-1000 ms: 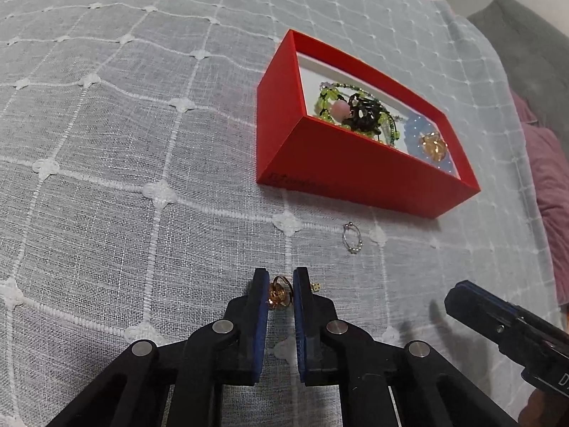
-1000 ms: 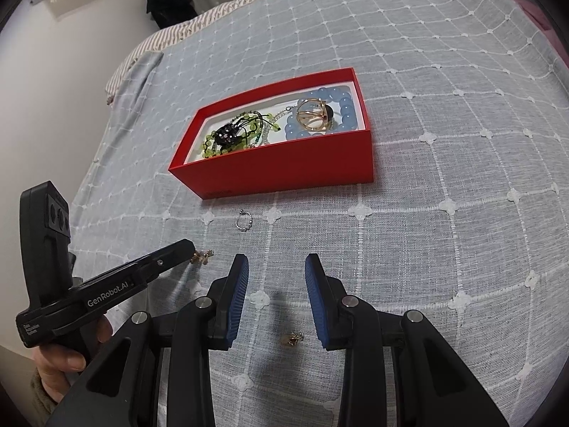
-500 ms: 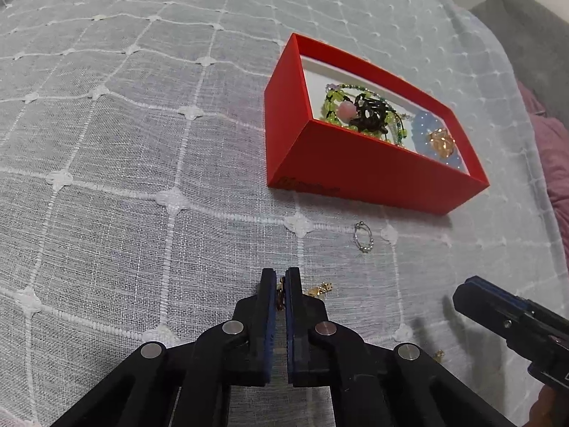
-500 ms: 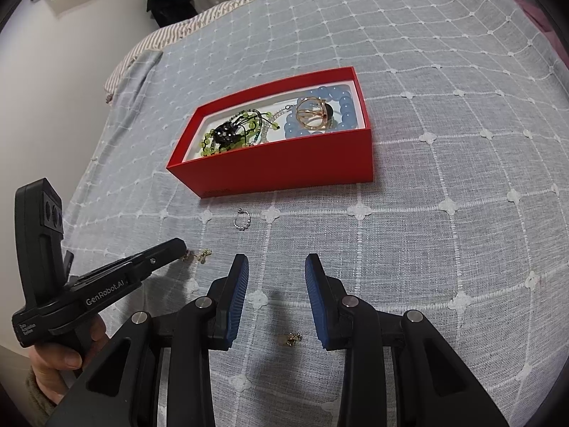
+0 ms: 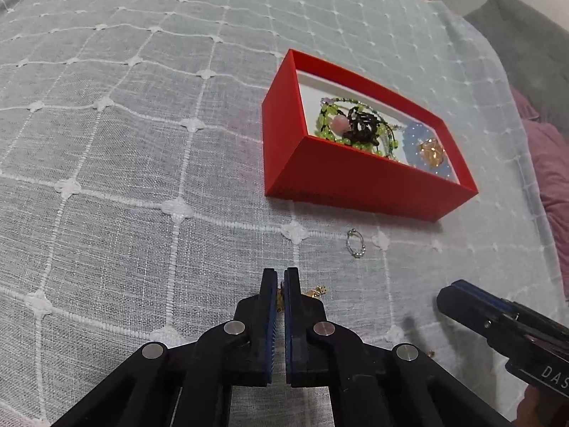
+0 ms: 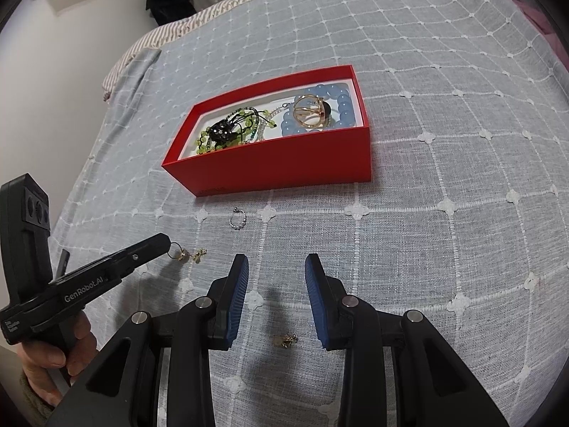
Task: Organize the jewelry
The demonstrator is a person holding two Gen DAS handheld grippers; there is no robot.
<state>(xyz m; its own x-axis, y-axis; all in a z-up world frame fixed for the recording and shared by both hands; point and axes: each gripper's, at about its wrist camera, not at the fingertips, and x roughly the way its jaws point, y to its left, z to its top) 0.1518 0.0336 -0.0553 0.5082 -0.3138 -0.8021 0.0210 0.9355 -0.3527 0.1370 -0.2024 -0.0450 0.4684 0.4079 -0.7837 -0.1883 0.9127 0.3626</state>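
My left gripper (image 5: 281, 279) is shut on a small gold ring (image 5: 281, 293), of which only a sliver shows between the blue pads. In the right wrist view the gold ring (image 6: 176, 253) hangs from the left gripper's tip (image 6: 166, 241), just above the cloth. A small gold earring (image 5: 317, 291) lies right beside it. A silver beaded ring (image 5: 355, 245) lies nearer the red box (image 5: 355, 185), which holds green beads, a blue bead bracelet and a gold ring. My right gripper (image 6: 277, 267) stands open over the cloth, with another gold earring (image 6: 286, 339) lying below it.
Everything rests on a bed with a grey cover stitched in white squares (image 6: 444, 142). A pink pillow (image 5: 551, 178) and a grey cushion lie at the right edge of the left wrist view. A hand (image 6: 53, 352) holds the left gripper's handle.
The left jaws have closed on the gold ring, which stood between them a second ago. The right gripper has stayed where it was, equally open.
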